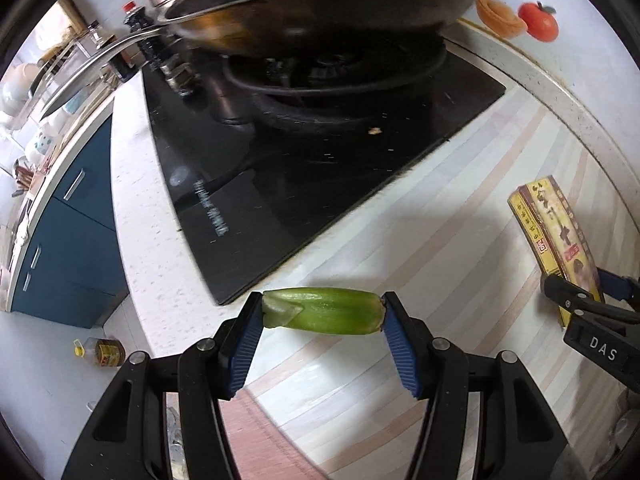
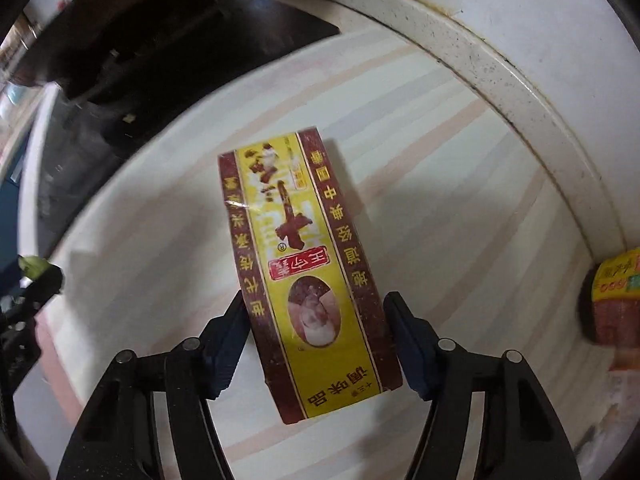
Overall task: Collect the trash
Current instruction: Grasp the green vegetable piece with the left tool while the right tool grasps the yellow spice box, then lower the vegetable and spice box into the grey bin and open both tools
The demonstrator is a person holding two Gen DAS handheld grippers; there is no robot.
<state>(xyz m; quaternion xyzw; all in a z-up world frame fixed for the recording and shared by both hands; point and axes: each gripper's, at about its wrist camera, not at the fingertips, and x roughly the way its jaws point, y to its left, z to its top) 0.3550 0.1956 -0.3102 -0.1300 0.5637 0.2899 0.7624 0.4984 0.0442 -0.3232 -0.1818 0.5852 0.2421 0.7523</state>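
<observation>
Two pieces of trash are being held at once, so pickup looks mostly done and dropping them off is what seems left; no bin is showing in either view. Left wrist view: the left gripper (image 1: 323, 312) is pinching a green vegetable stalk piece (image 1: 324, 310) end to end between its blue pads (image 1: 246, 344), lifted off the striped counter (image 1: 420, 248). Beyond it the black stove top (image 1: 304, 184) is sitting with a pan (image 1: 320, 8) on the burner and a small crumb (image 1: 375, 131) lying on the glass, possibly more trash to get. Off to the right the right gripper (image 1: 576, 296) is showing up clamped on a yellow and red box (image 1: 556, 236). An oil bottle (image 1: 105, 352) is standing on the floor below the blue cabinet (image 1: 68, 240), seen only here. Right wrist view: the right gripper (image 2: 318, 320) is closing on the box (image 2: 304, 272), fingers pressing both long sides, box tilted up off the counter (image 2: 440, 168). This view is adding a red and yellow packet (image 2: 614, 300) by the counter's right edge near the wall, not visible from the left camera; cannot tell whether it is trash. At the far left the left gripper (image 2: 36, 280) is barely peeking in with a bit of green, blurred. Stove (image 2: 160, 60) is dark and smeared here, pan not readable.
</observation>
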